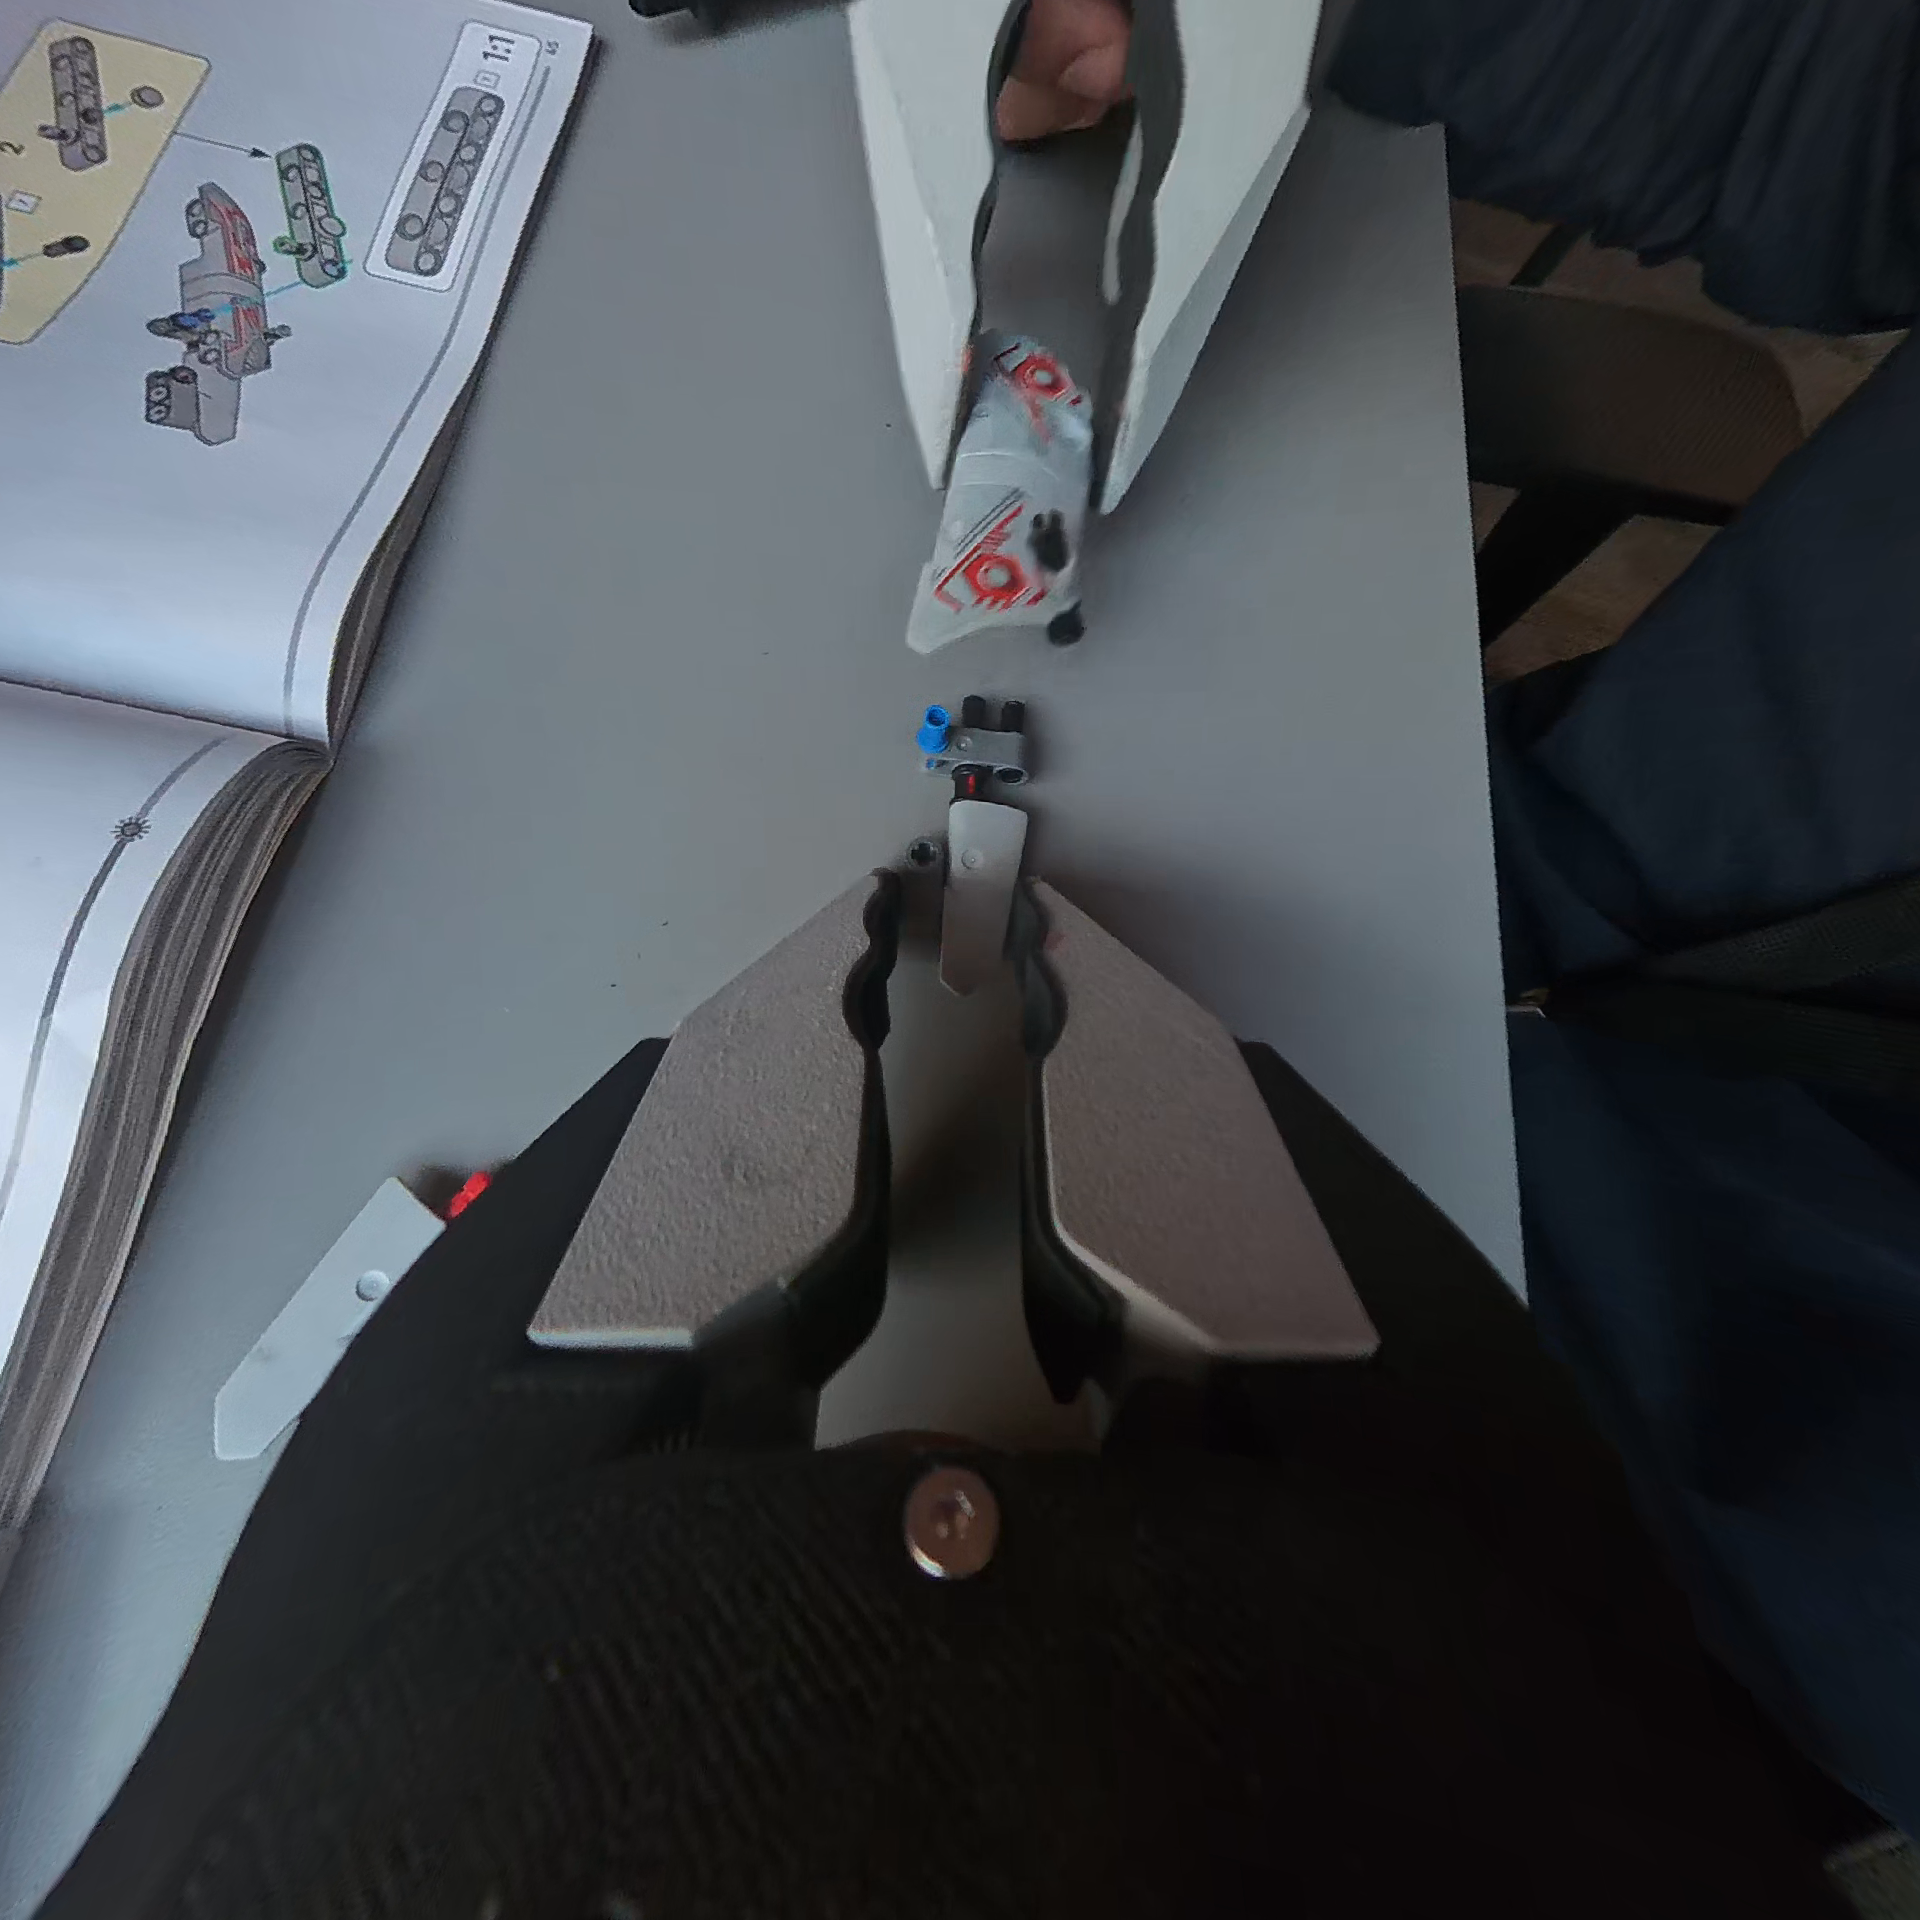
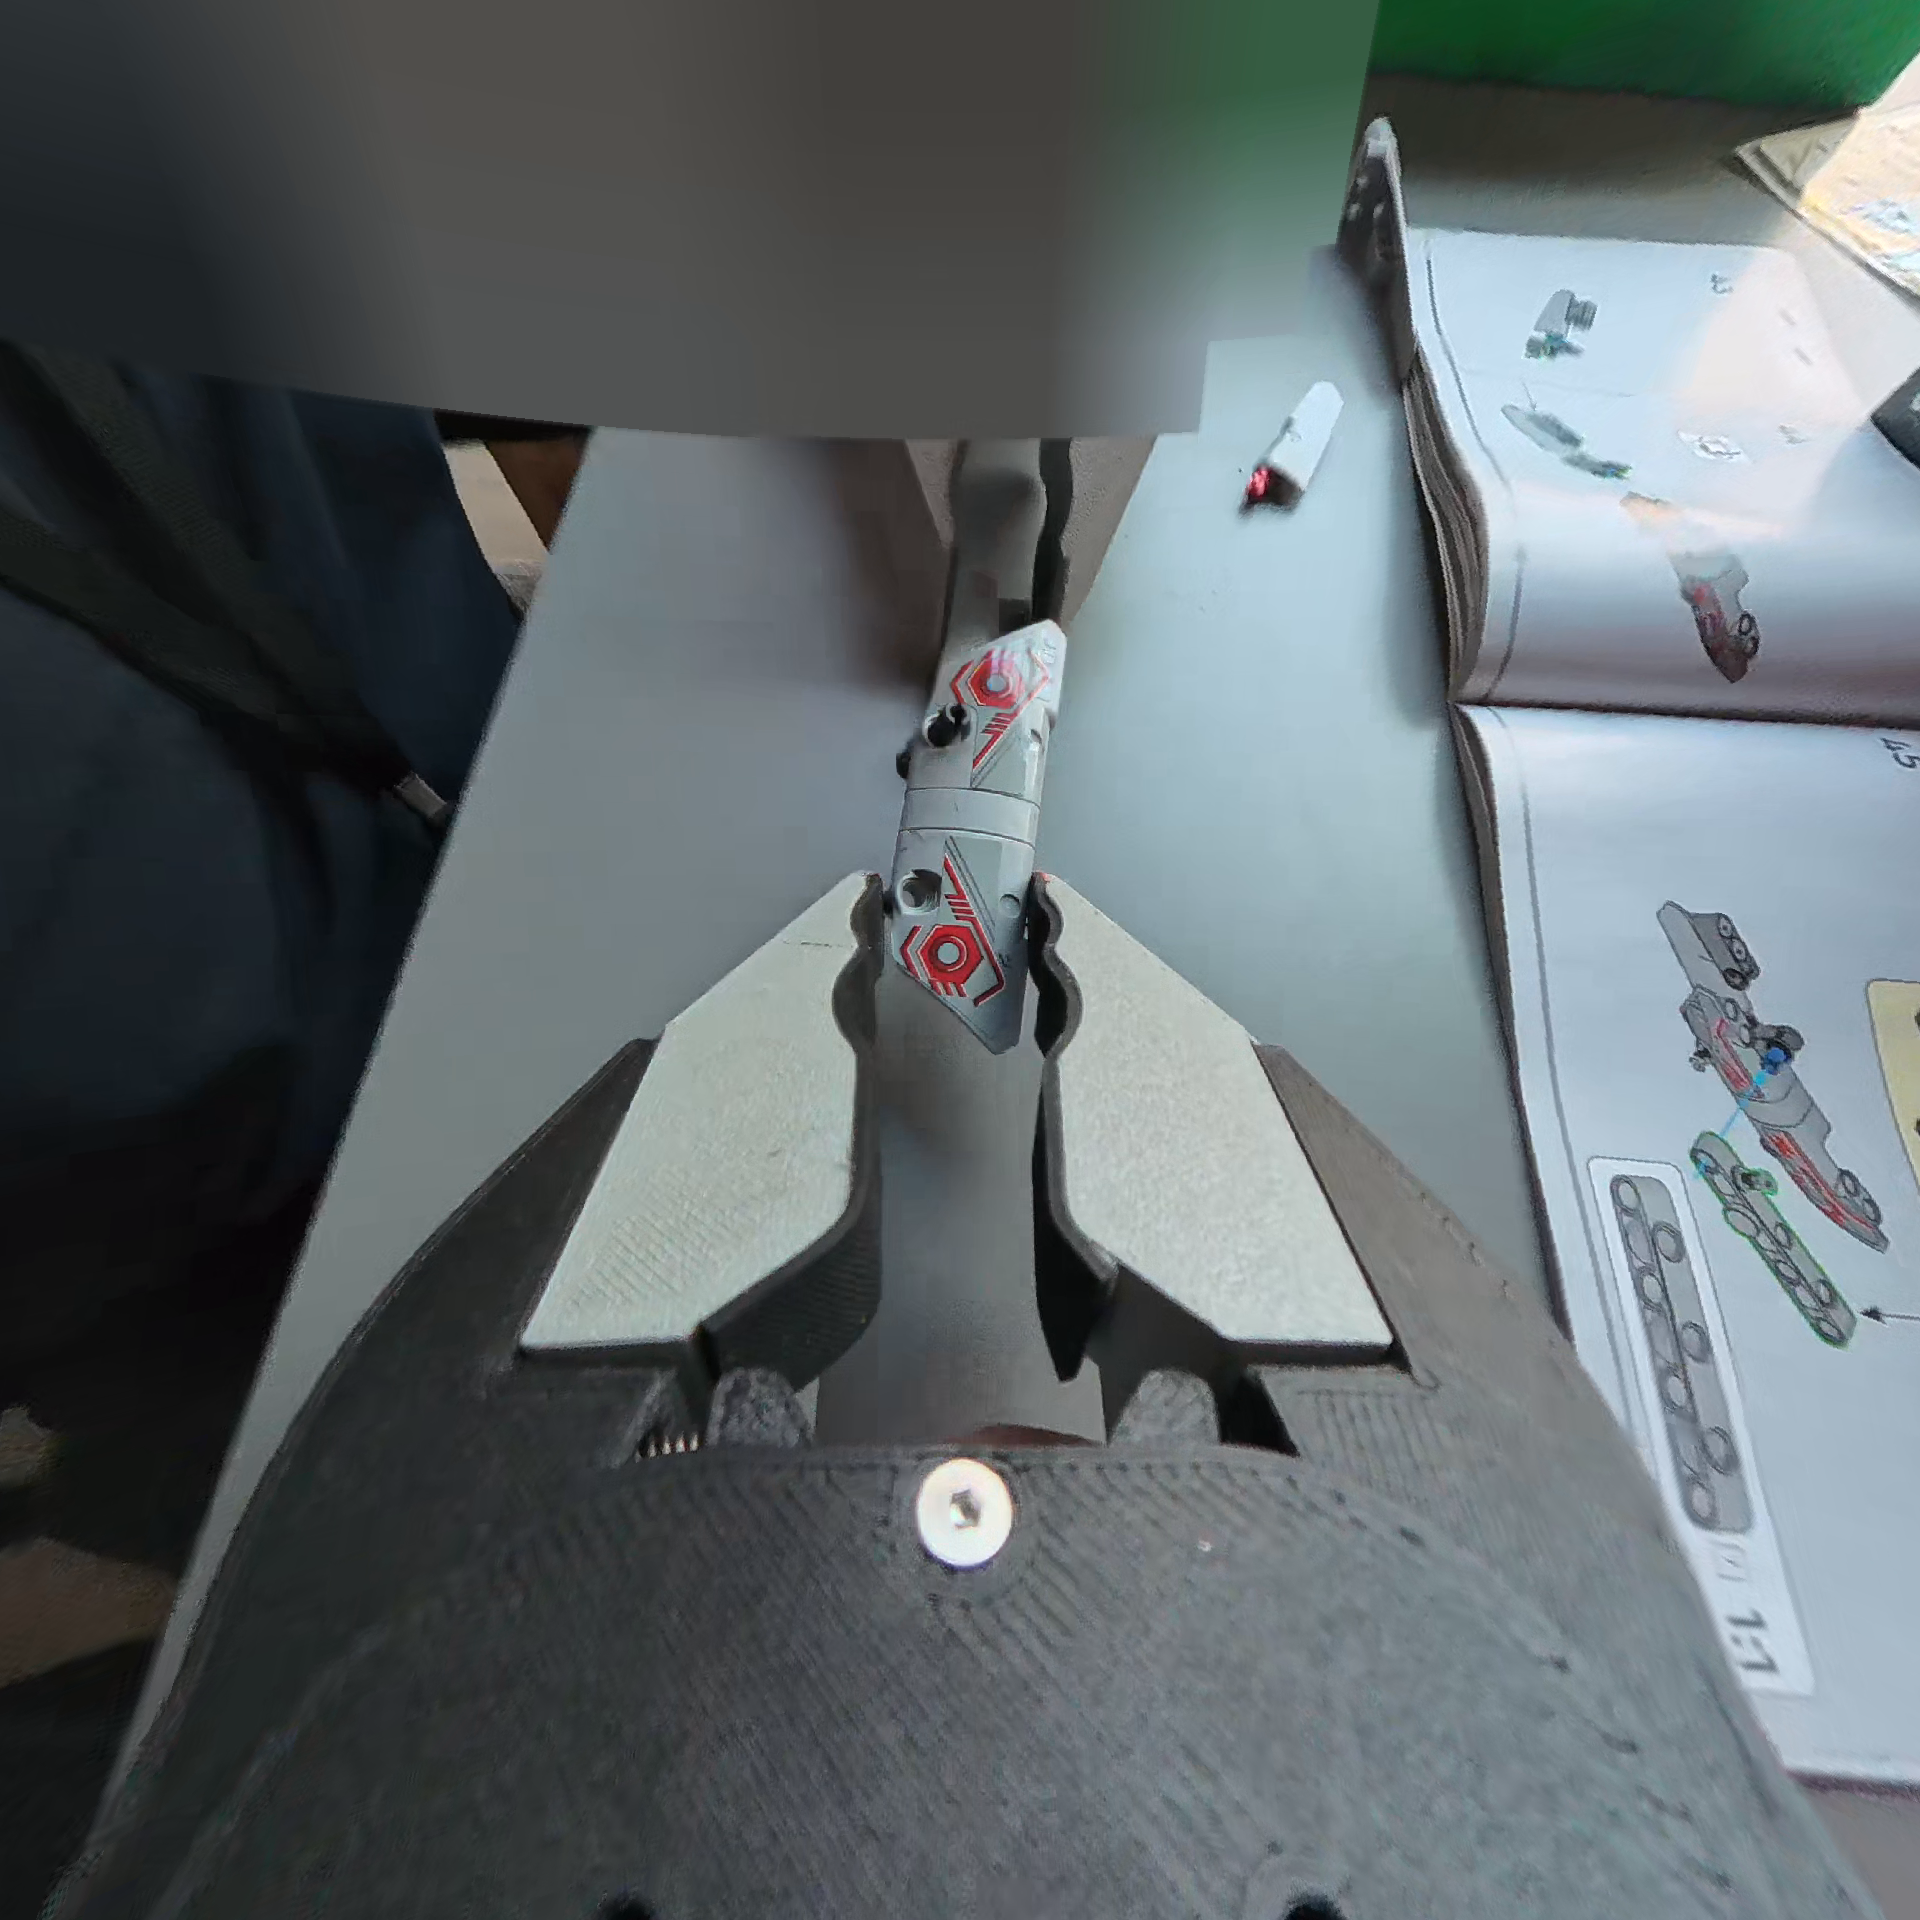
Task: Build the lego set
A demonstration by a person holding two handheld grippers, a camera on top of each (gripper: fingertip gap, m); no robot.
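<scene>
the grey bench (image 1: pixel 675 623) carried an open instruction booklet (image 1: pixel 208 520) at its left edge, seen from the left wrist. the right hand-held gripper (image 2: pixel 951 935) pinched the larger lego piece, a printed grey-and-red panel assembly (image 2: pixel 977 821), by its near tapered end; its long axis ran away along the fingers, the far tip pointing at the other gripper. it looked light, rigid and smooth, so a grip across the flat sides near the pin holes seemed safest. the left hand-held gripper (image 1: pixel 956 935) held a narrow plain grey panel with a small pin connector (image 1: pixel 977 821) at its tip, long axis forward; whether both pads pressed it i could not tell. a spare grey panel (image 1: pixel 322 1320) lay near the booklet.
</scene>
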